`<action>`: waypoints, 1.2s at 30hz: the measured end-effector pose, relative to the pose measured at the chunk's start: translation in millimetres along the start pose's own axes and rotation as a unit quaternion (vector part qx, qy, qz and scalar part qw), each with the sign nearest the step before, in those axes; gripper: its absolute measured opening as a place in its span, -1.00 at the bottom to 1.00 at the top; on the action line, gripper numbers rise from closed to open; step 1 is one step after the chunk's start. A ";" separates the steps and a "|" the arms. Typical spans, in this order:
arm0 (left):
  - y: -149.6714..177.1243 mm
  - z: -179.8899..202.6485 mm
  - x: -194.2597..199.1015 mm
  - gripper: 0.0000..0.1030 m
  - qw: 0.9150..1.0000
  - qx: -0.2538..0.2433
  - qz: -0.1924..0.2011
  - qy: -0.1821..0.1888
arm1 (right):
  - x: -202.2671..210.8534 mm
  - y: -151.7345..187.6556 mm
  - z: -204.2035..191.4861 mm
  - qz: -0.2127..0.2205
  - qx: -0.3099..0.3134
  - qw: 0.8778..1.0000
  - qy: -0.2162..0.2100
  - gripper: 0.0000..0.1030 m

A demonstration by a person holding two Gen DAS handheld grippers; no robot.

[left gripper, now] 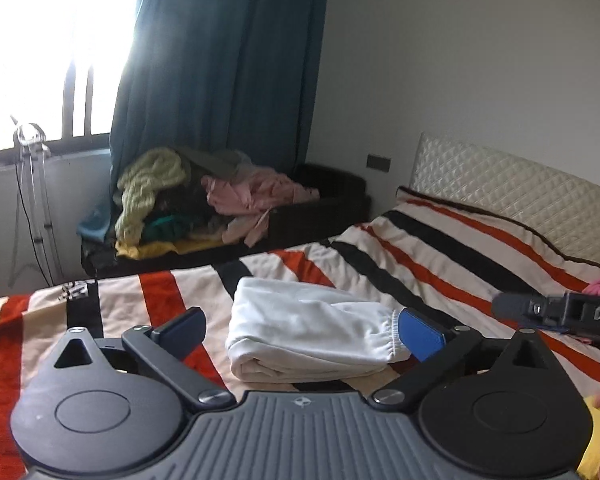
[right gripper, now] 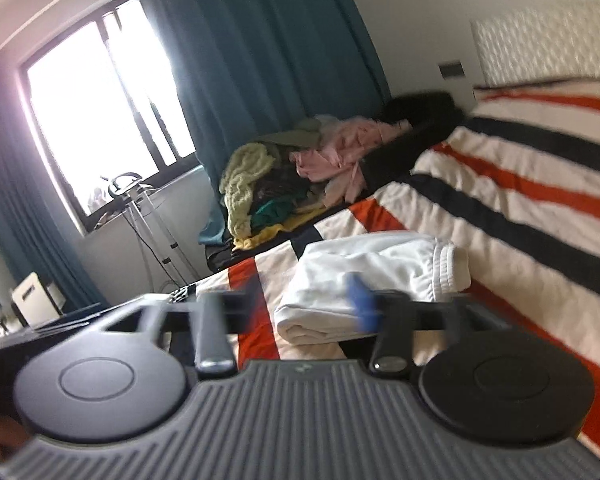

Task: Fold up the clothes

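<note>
Lying folded into a compact bundle, the white garment (left gripper: pixel 308 332) sits on the striped bedspread (left gripper: pixel 440 264), elastic cuff or waistband turned toward the headboard side; both views agree. So the task's thing already lies as the task wants it, though whether more pieces remain is not settled here.

Left gripper (left gripper: pixel 300 330): fingers spread wide, the bundle between them, nothing held. Its blue pad sits against the elastic edge in this view; contact cannot be confirmed. Right gripper (right gripper: pixel 308 300): blurred by motion, fingers apart, nothing visibly held; its tip also shows at the right edge of the left view.

Risks, as judgement:
- A finger catching the elastic edge on withdrawal would drag the top layer and open the fold.
- The soft quilt gives under pressure, so any downward push could tip or skew the bundle.
- Fast motion, as the right-view blur suggests, raises the chance of a snag.

Surface: cream bedspread with red and black stripes, quilted headboard (left gripper: pixel 512 184) behind. Room: heap of mixed clothes (left gripper: pixel 188 204) on a dark bench beside the bed, teal curtain (left gripper: pixel 220 60), bright window (right gripper: pixel 96 108).
</note>
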State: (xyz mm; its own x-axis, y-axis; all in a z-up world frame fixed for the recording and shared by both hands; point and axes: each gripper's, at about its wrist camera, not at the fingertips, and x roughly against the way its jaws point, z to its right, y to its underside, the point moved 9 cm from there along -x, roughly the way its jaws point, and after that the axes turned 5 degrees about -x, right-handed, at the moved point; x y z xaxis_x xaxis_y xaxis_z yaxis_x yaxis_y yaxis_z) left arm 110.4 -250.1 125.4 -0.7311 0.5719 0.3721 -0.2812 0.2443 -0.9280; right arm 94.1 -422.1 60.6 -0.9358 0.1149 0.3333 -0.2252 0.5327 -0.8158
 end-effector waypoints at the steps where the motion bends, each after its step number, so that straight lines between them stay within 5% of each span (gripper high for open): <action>1: 3.8 2.0 7.2 0.99 1.000 -0.001 0.003 0.004 | 5.3 3.1 -1.9 0.006 0.005 1.000 0.000 0.77; 15: 76.2 -9.6 62.4 0.99 0.998 0.006 0.050 -0.030 | 40.7 68.2 -19.8 0.075 0.112 0.991 0.026 0.72; 36: 134.8 -38.7 19.3 0.99 0.998 0.009 0.027 -0.055 | -14.2 147.4 -2.7 0.069 0.125 0.988 0.062 0.71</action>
State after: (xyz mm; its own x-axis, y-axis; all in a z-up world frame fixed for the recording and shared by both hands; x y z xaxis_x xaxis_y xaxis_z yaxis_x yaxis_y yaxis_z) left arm 82.4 -175.8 8.2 -0.8086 0.4947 0.3185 -0.2506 0.2001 -0.9472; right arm 74.9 -343.0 -63.1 -0.9257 0.2817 0.2526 -0.1717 0.2821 -0.9439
